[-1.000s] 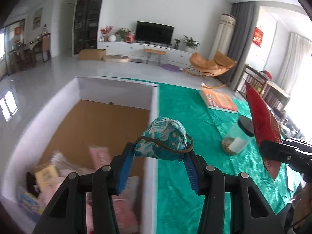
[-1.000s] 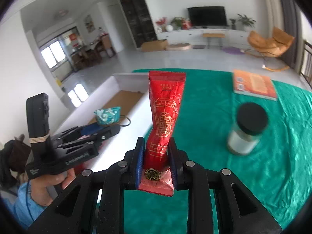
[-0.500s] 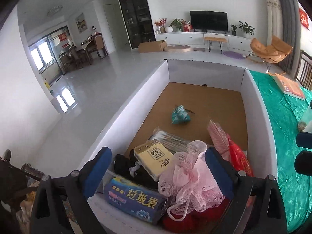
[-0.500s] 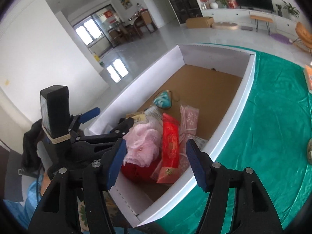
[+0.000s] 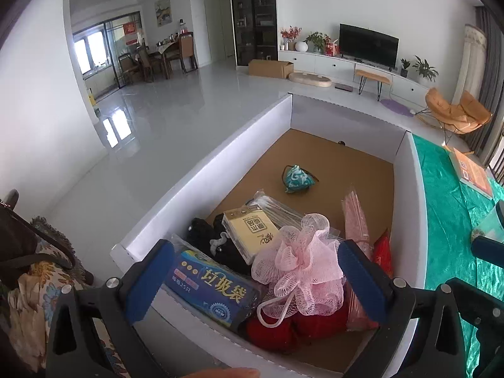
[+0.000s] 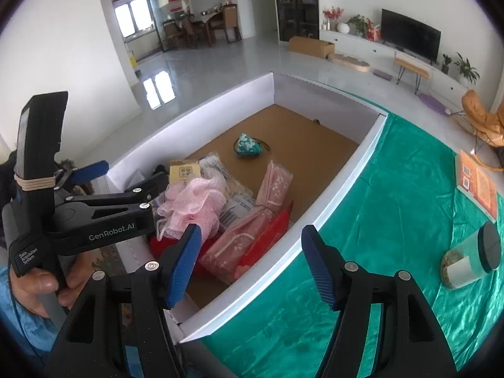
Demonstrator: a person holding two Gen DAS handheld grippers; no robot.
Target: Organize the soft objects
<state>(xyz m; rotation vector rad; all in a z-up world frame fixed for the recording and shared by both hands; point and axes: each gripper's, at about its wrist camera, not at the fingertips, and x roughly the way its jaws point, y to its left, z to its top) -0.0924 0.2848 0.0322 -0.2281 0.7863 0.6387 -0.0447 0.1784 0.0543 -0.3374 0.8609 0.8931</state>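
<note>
Grippers both just sprang wide: left gripper (image 5: 255, 280) and right gripper (image 6: 252, 263) hold nothing now. Teal pouch (image 5: 297, 180) and red packet (image 6: 267, 236) lie in the box (image 6: 340, 189); two soft things sorted.

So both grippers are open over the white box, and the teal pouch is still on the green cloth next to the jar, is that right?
Not quite. The left gripper and right gripper are open over the white box, jaws having just been opening with nothing between them, but the teal pouch lies inside the box on its brown floor, not on the green cloth by the jar. The right wrist view shows it.
</note>
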